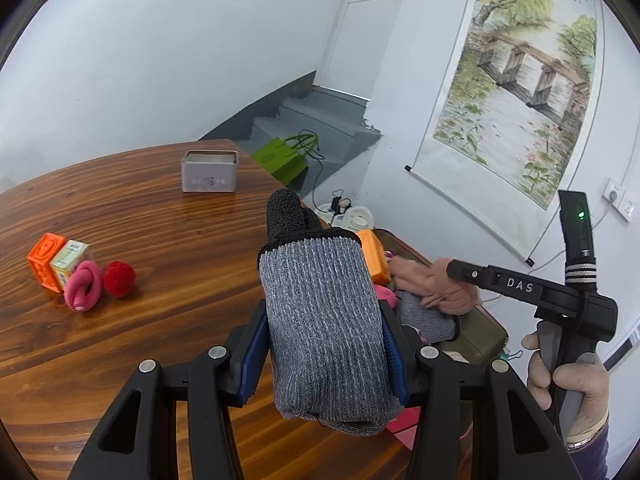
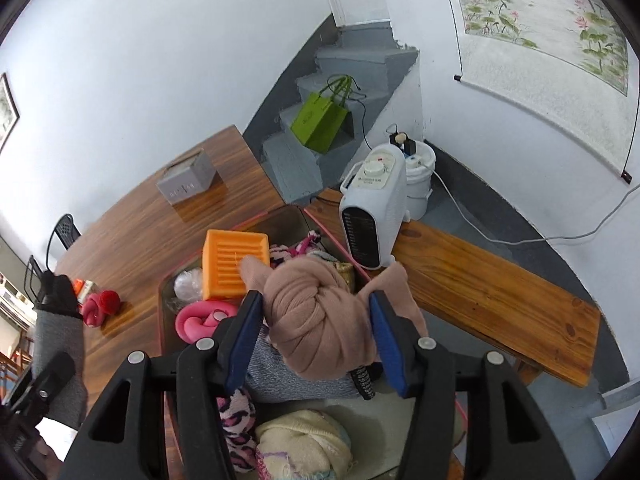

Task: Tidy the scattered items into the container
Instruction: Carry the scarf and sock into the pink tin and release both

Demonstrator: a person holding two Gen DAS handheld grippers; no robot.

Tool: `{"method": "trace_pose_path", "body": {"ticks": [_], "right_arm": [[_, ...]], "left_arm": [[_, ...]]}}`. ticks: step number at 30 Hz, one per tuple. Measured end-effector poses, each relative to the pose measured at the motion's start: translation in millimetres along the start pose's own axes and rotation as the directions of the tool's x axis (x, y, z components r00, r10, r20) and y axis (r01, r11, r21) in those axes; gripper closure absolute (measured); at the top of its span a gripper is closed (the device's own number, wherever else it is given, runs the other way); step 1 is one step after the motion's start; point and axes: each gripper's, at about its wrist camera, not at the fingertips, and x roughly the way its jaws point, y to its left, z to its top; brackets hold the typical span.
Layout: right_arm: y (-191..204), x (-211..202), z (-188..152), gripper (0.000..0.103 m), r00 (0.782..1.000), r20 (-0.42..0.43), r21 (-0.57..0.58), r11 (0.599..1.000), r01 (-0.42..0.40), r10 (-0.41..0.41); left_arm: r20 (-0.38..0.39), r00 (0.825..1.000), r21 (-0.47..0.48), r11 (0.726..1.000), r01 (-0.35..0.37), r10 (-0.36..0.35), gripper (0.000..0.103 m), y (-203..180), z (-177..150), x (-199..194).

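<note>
- The left tool [image 1: 326, 354] is clenched on a grey knit glove [image 1: 320, 320] with black fingertips, held up over the wooden tabletop [image 1: 160, 240] just beside the container [image 2: 288, 220].
- The right tool [image 2: 314, 340] hangs over the container with a knotted pink cloth [image 2: 320, 320] between its blue pads [image 2: 384, 340]; a gap shows on both sides, so the cloth looks released.
- The open container already holds an orange block [image 2: 232, 264], a pink ring toy [image 2: 200, 320] and several knitted bundles.
- Still out on the tabletop are an orange cube [image 1: 44, 260], a small box [image 1: 70, 258], a pink loop toy [image 1: 84, 286] and a red ball [image 1: 119, 279], clustered together, with a grey tin [image 1: 209, 171] well apart.
- Beyond the tabletop, grey steps [image 2: 332, 120] carry a green bag [image 2: 318, 122]; a white heater [image 2: 370, 212] stands on a wooden bench [image 2: 500, 300], and a scroll painting [image 1: 516, 80] hangs on the white wall.
</note>
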Motion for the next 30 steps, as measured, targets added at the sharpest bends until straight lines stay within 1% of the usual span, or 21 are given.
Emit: {"method": "trace_pose_path", "body": {"ticks": [4,8,11,15,20,23,24,25,30], "right_arm": [[0,-29,-1,0.035,0.995,0.101,-0.017,1.000,0.014,-0.012],[0,-50,-2,0.034,0.985,0.169,-0.024,0.999,0.035,-0.030],[-6,-61,-4,0.034,0.980,0.196,-0.001,1.000,0.030,-0.029],[-13,-69,-7,0.034,0.976,0.217,0.017,0.999,0.033,-0.036],[-20,-76,-14,0.034,0.970,0.235,0.028,0.998,0.060,-0.065],[-26,-76,-17,0.034,0.970,0.234,0.039,0.997,0.063,-0.070],[-27,-76,-18,0.034,0.970,0.234,0.043,0.997,0.064,-0.072],[-28,-76,-19,0.034,0.969,0.234,0.045,0.997,0.064,-0.073],[-25,-74,-23,0.034,0.970,0.232,0.033,0.997,0.063,-0.069]], "left_arm": [[-0.016,0.999,0.021,0.999,0.038,-0.038,0.051,-17,2,8],[-0.034,0.996,0.050,0.995,0.087,-0.085,0.051,-38,3,17],[-0.045,0.993,0.066,0.991,0.112,-0.110,0.051,-54,5,26],[-0.063,0.989,0.092,0.986,0.138,-0.133,0.051,-74,4,39],[-0.111,0.980,0.112,0.978,0.176,-0.164,0.051,-92,1,64],[-0.154,0.970,0.120,0.971,0.207,-0.187,0.040,-97,-5,74],[-0.154,0.968,0.114,0.970,0.215,-0.196,0.035,-96,-6,74],[-0.147,0.968,0.106,0.970,0.220,-0.203,0.034,-94,-7,72],[-0.113,0.975,0.073,0.977,0.201,-0.192,0.034,-75,-3,60]]}}
